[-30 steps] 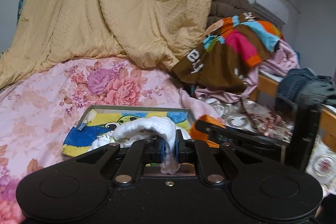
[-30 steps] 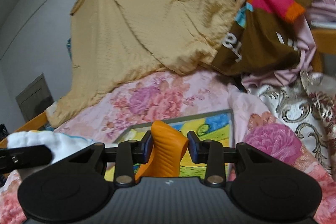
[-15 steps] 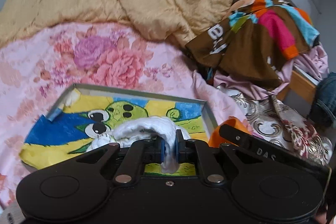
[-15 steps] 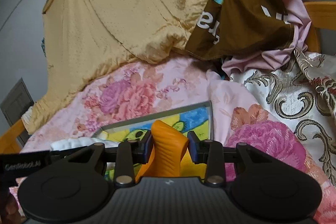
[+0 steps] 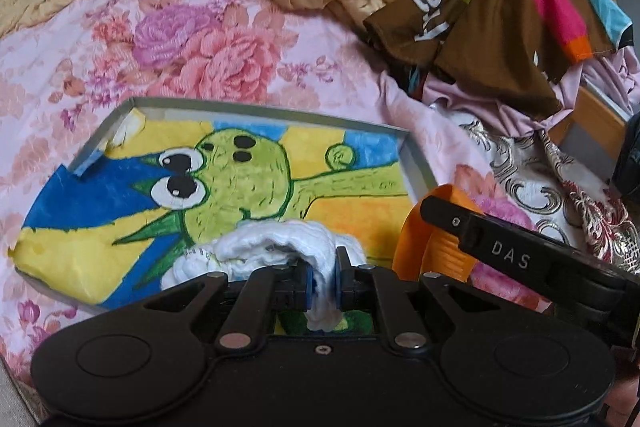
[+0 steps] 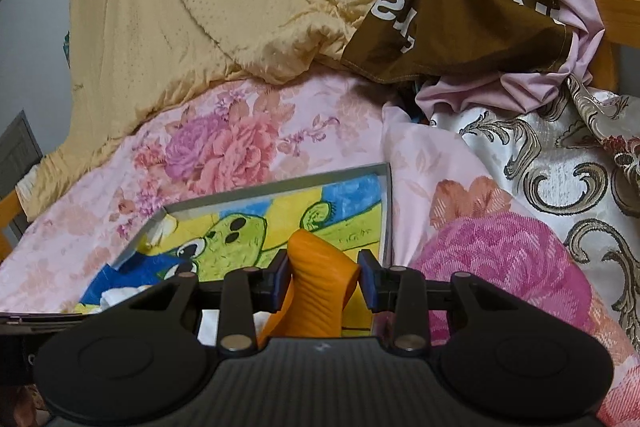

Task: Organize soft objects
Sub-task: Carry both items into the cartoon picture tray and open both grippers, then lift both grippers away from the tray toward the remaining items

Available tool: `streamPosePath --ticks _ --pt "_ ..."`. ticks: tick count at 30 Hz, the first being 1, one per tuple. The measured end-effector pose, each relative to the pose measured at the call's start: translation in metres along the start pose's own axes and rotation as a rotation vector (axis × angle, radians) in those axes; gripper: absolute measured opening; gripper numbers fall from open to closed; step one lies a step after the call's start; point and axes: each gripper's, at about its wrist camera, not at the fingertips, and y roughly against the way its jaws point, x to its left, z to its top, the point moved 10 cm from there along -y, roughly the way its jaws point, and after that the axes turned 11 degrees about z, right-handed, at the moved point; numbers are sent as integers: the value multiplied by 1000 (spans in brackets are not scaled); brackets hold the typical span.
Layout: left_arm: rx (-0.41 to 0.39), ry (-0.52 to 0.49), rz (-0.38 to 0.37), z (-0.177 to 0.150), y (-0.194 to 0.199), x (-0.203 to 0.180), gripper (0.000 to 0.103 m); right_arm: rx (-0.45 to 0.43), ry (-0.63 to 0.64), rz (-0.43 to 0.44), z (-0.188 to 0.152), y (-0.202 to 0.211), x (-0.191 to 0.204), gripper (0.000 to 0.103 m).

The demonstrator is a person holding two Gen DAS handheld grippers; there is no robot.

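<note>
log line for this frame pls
left gripper: shut on white cloth | right gripper: shut on orange object | both over tray

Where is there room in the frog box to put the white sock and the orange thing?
The tray is bare over the frog picture. The white cloth and orange piece hang over its near edge. Right of the tray, clothes crowd the bed.

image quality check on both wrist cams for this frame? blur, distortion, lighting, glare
Left wrist: strong fisheye curve, the tray rim bows; white cloth in the left gripper reads sharp; soft even indoor light, no glare. Right wrist: same barrel distortion, dark vignette at the top left corner; orange object in the right gripper is crisp, and the yellow quilt shows its dimples and seams.
</note>
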Motion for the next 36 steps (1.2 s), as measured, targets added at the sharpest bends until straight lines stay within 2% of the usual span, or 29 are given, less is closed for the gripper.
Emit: streamPosePath --ticks 10,12,14,17,19,21,24,26,31,36 --pt "53 6 19 -11 -2 5 19 23 4 -6 -5 1 0 50" --pt "50 26 16 -11 2 8 30 20 3 2 -3 4 0 51" --pt "44 36 22 -11 6 10 35 18 4 11 -1 7 1 54" --pt "34 48 33 -10 15 13 45 10 14 22 3 14 4 63" --pt "17 56 35 -8 23 14 59 1 23 26 6 21 7 69" --pt "-1 55 45 -6 32 15 67 -16 27 30 9 29 10 74" --pt "-11 46 56 -5 42 15 69 -48 26 35 15 46 15 80" --pt "-30 53 63 -4 51 17 72 -86 18 40 22 62 20 84" --pt "-163 88 102 1 88 24 88 -167 53 39 38 106 35 95" --pt "-261 88 114 4 129 30 93 -190 142 17 37 132 55 99"
